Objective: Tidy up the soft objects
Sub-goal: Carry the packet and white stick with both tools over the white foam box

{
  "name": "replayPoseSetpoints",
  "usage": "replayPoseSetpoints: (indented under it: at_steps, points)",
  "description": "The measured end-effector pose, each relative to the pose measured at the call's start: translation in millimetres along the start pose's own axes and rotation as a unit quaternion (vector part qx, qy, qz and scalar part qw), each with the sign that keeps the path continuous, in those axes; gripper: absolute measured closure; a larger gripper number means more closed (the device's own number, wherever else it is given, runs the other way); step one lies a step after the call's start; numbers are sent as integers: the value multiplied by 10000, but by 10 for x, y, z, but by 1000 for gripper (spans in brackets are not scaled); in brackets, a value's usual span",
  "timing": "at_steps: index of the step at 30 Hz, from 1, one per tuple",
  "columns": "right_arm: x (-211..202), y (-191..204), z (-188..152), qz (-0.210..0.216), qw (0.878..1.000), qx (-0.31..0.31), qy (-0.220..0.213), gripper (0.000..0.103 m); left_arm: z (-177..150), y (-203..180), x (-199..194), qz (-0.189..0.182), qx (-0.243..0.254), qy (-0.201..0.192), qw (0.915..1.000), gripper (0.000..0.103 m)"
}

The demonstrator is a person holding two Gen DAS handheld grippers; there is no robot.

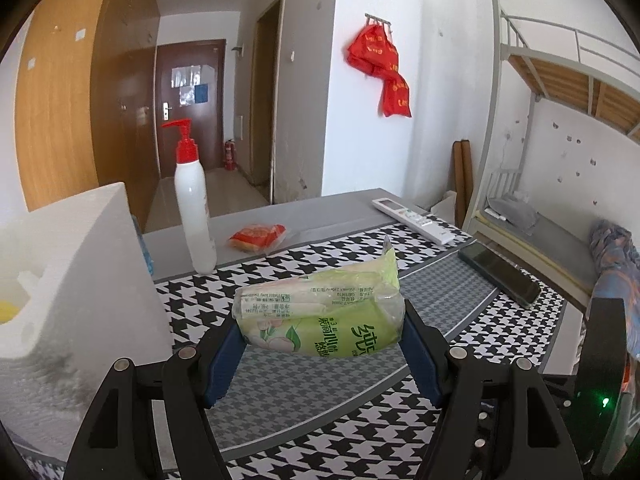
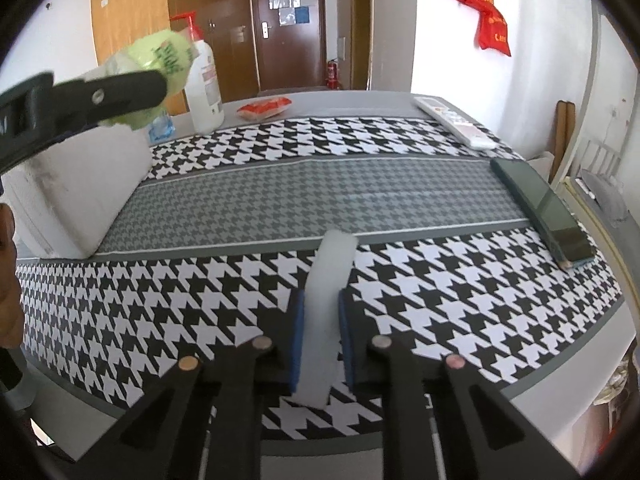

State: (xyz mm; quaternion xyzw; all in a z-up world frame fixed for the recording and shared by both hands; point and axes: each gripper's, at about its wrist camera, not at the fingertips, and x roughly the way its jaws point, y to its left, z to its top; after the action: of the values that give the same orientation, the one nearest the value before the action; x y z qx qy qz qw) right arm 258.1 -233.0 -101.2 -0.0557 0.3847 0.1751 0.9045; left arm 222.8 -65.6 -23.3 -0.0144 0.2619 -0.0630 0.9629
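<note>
My left gripper (image 1: 324, 332) is shut on a green tissue pack (image 1: 320, 312) and holds it above the houndstooth cloth, to the right of a white foam box (image 1: 68, 264). In the right wrist view the left gripper (image 2: 160, 80) carries the green pack (image 2: 160, 56) over the foam box (image 2: 80, 192). My right gripper (image 2: 320, 320) is shut on a white foam strip (image 2: 330, 288), held above the cloth's near side. A red snack packet (image 1: 258, 236) lies on the grey table behind the cloth; it also shows in the right wrist view (image 2: 264, 108).
A white pump bottle (image 1: 194, 200) stands by the foam box. A white remote (image 1: 414, 220) and a dark phone (image 1: 500, 276) lie at the table's right side. A bunk bed (image 1: 560, 140) stands to the right. Something yellow (image 1: 8, 312) lies inside the box.
</note>
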Motion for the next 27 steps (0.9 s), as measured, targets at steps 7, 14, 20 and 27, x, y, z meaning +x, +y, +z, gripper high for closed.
replayPoseSetpoints:
  at_steps: [7, 14, 20, 27]
  points:
    - [-121, 21, 56, 53, 9998, -24, -171, 83, -9, 3, -97, 10, 55, -82, 10000, 30]
    - [-223, 43, 87, 102, 9994, -42, -318, 83, -8, 7, -195, 24, 84, -130, 9999, 30]
    - [-318, 65, 110, 125, 9988, -95, -468, 83, -14, 4, -275, 34, 120, -180, 9998, 30]
    - [-432, 96, 180, 145, 9978, -132, -636, 83, -17, -4, -381, 43, 186, -280, 9994, 30]
